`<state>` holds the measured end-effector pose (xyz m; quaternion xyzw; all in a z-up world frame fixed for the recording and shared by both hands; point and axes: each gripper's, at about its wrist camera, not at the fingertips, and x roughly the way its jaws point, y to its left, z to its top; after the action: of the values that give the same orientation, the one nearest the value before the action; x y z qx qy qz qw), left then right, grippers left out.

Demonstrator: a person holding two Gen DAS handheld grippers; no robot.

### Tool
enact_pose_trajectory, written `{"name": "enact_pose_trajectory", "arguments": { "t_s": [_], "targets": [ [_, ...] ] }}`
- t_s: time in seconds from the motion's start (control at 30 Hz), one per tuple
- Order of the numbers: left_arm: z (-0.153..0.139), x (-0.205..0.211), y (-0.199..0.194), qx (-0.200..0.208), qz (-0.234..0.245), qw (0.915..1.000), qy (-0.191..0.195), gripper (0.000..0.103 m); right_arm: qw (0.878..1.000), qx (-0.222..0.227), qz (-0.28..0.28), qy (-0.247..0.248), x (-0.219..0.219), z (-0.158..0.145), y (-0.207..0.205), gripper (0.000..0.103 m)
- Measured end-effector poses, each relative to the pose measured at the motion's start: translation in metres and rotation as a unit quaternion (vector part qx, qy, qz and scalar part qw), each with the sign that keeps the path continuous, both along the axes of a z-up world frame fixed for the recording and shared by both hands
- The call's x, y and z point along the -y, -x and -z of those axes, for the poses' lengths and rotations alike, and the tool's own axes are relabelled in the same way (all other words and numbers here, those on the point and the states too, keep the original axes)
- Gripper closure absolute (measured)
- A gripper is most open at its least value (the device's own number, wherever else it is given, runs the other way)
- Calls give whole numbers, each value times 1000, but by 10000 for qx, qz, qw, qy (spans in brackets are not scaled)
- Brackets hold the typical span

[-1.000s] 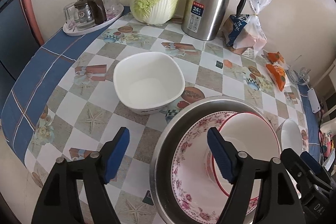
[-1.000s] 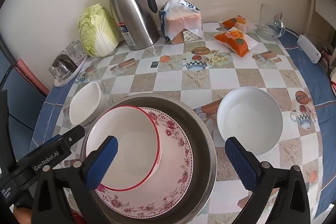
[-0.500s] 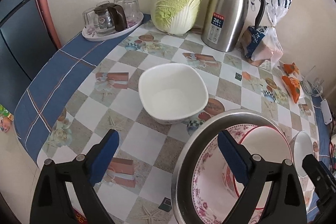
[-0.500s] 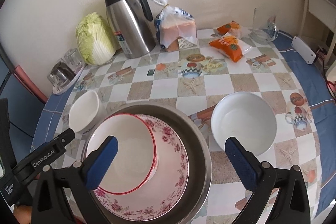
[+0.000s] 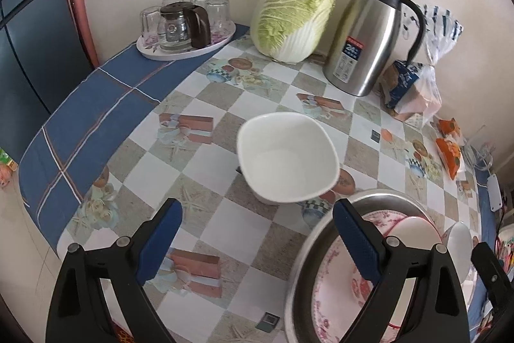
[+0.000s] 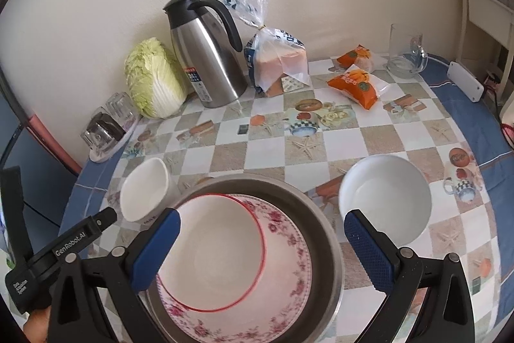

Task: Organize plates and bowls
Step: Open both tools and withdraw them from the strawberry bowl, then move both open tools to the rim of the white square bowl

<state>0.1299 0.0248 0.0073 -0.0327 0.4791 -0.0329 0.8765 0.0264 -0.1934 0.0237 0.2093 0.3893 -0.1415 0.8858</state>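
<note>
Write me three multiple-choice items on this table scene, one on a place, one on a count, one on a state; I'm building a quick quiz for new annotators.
1. Where does the red-rimmed bowl sit?
A. On the blue cloth border
B. Inside the floral plate in the steel basin
C. Beside the thermos jug

2. How many plain white bowls stand on the table outside the basin?
A. One
B. Two
C. Four

3. What state are the left tongs in?
A. Open, nothing between them
B. Shut on the squarish white bowl
C. Shut on the basin rim

Answers: 1 B, the right wrist view shows it nested on the plate inside the basin. 2 B, the squarish white bowl and the round white bowl flank the basin. 3 A, the blue pads stand wide apart above the tablecloth.
</note>
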Motion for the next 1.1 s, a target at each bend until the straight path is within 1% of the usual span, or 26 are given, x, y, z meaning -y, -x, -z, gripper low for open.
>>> {"name": "enact_pose_trajectory", "arguments": {
  "t_s": [0.1,0.17,0.23,0.33,0.43,0.53,0.63,0.77,0.9,1.0,1.1],
  "targets": [
    [0,-7,-3,-7,-69,10000,-42,8,9998,30,-47,171,-9,-2,-4,0],
    [0,-13,-6,-18,-98,9999,29,8,9994,-54,-35,349,-15,-2,-8,0],
    [0,-18,-10,-6,-128,9999,98,8,9991,-136,-31,407,-18,0,-11,0],
    [-3,-27,-13,84,-183,9996,180,8,9991,-319,-42,276,-23,5,-17,0],
    [0,-35,-17,52,-234,9991,354,8,9991,-390,-40,165,-25,10,-20,0],
    [3,-42,-21,31,-313,9985,457,8,9985,-439,-7,336,-31,6,-23,0],
    [7,-47,-25,46,-283,9981,543,8,9977,-468,-15,483,-36,-2,-29,0],
    [11,-53,-28,202,-388,9974,578,8,9973,-452,-170,547,-47,-11,-41,0],
    [17,-61,-33,115,-519,9963,672,8,9963,-508,-350,597,-60,-17,-58,0],
    [25,-65,-38,27,-595,9952,779,8,9962,-563,-476,463,-69,-16,-73,0],
    [32,-68,-43,-22,-609,9928,1035,8,9956,-594,-593,407,-77,-15,-87,0]
  ]
}}
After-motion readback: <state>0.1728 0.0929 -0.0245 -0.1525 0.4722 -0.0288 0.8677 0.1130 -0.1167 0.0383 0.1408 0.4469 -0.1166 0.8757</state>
